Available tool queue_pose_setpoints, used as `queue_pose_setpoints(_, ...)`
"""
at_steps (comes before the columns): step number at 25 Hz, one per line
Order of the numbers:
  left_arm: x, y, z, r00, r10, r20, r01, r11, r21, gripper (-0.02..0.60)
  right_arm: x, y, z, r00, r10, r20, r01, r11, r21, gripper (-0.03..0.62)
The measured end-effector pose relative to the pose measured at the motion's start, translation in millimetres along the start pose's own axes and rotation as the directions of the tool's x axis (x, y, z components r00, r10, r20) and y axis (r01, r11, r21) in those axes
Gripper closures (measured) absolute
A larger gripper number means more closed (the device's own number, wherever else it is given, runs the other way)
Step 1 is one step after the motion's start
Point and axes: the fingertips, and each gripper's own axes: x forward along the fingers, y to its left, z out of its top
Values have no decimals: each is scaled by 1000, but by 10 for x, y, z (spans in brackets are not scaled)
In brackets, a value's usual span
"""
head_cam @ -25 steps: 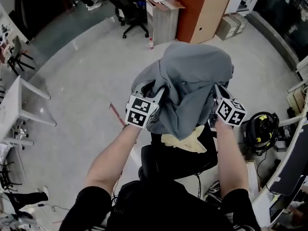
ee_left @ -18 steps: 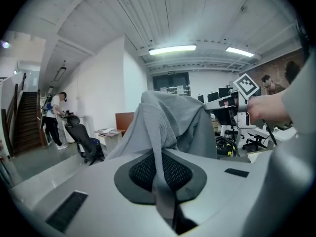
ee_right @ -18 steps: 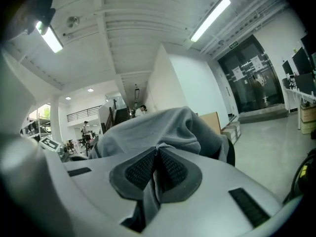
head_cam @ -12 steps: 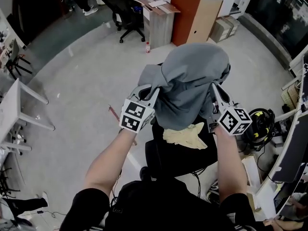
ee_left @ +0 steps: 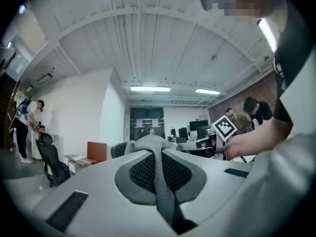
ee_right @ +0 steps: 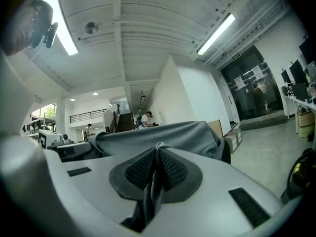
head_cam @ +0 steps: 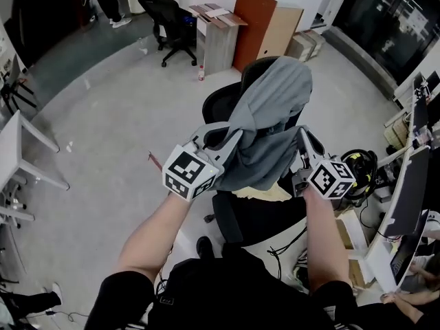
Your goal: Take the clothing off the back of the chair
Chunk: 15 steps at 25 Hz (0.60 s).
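Observation:
A grey garment point(head_cam: 271, 115) hangs between my two grippers, lifted above a black office chair point(head_cam: 237, 102) whose backrest top shows behind it. My left gripper point(head_cam: 230, 137) is shut on the garment's left edge; a fold of grey cloth point(ee_left: 160, 181) runs between its pads. On the other side, my right gripper point(head_cam: 300, 137) is shut on the right edge, with cloth point(ee_right: 154, 181) pinched between its pads. The far end of the garment still drapes over the chair's backrest. A pale yellow cloth point(head_cam: 265, 192) lies on the chair seat below.
A second black chair point(head_cam: 165, 26) and a small grey cabinet point(head_cam: 216, 33) stand at the back, beside brown boards point(head_cam: 265, 29). Desks with monitors point(head_cam: 412, 191) line the right side. A black and yellow device point(head_cam: 357, 170) sits on the floor at right. People stand in the distance.
Both grippers have risen and pulled toward me with the garment, which has lifted off most of the chair; the backrest top now shows. The left gripper's jaws have closed on the cloth.

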Motion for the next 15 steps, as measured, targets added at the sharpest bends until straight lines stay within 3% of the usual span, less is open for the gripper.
queue_pose_setpoints(3,-158,-126,91,1000,3,2,-3,999,54,574,-138,71,-51,1000,-25,2,25,1000,-7,567)
queue_pose_setpoints(8,-451,-119,333,996,44,73,-44,999,8,574,-429,217,102,998,-26,48,27,999,-19,568)
queue_pose_setpoints(15,-809,-327,693,986,115,119,-122,991,56,574,-951,438,264,995,-1,102,6,999,-42,568)
